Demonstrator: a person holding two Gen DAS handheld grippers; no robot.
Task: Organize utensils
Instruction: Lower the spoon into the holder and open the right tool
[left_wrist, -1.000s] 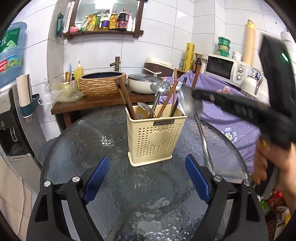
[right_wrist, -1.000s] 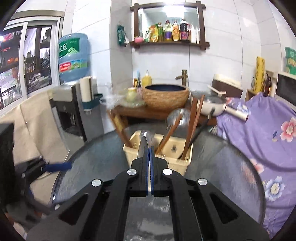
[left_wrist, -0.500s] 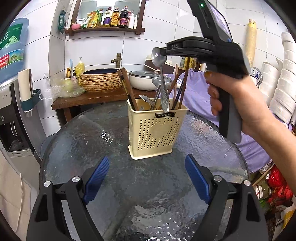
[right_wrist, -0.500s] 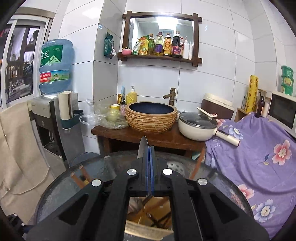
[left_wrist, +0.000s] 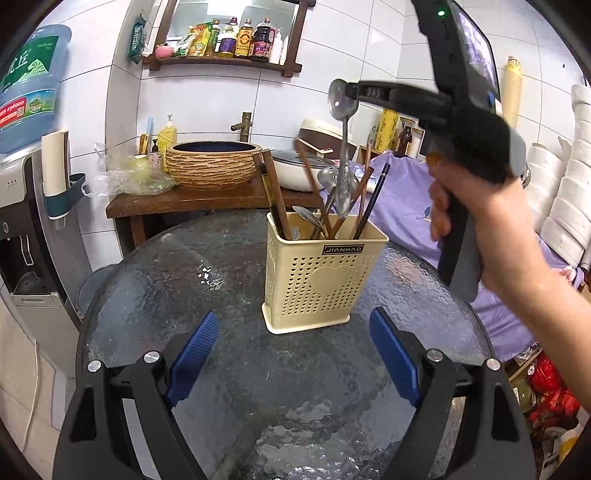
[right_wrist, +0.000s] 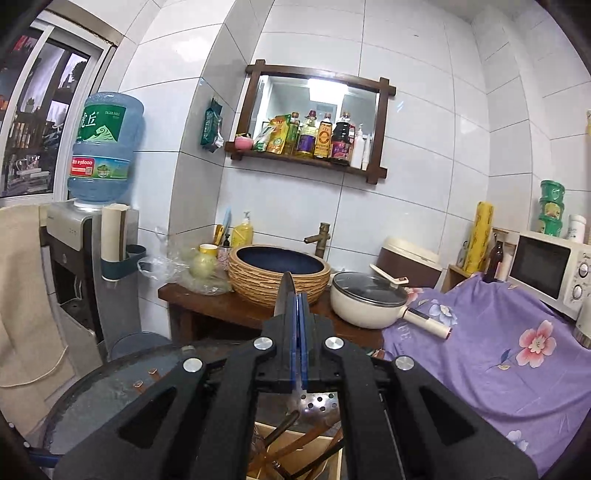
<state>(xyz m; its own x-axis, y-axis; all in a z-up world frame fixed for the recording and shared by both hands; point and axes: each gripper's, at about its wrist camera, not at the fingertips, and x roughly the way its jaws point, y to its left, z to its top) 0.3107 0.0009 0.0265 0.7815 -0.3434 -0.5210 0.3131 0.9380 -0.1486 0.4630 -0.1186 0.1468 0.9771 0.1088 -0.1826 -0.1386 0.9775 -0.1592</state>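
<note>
Your right gripper (left_wrist: 349, 91) is clamped on a metal spoon (left_wrist: 343, 147), bowl up, handle hanging over the cream utensil holder (left_wrist: 325, 273) mid-table, crowded with chopsticks (left_wrist: 273, 195) and a slotted ladle (left_wrist: 328, 177). Your left gripper (left_wrist: 291, 347) gapes empty near the glass table (left_wrist: 177, 280) edge.

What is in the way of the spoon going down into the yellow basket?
Not much. The right gripper holds the spoon by its bowl, handle hanging over the basket. The slotted ladle and chopsticks already stand there, right beside the handle tip, so it might bump them. The basket's top is open.
</note>
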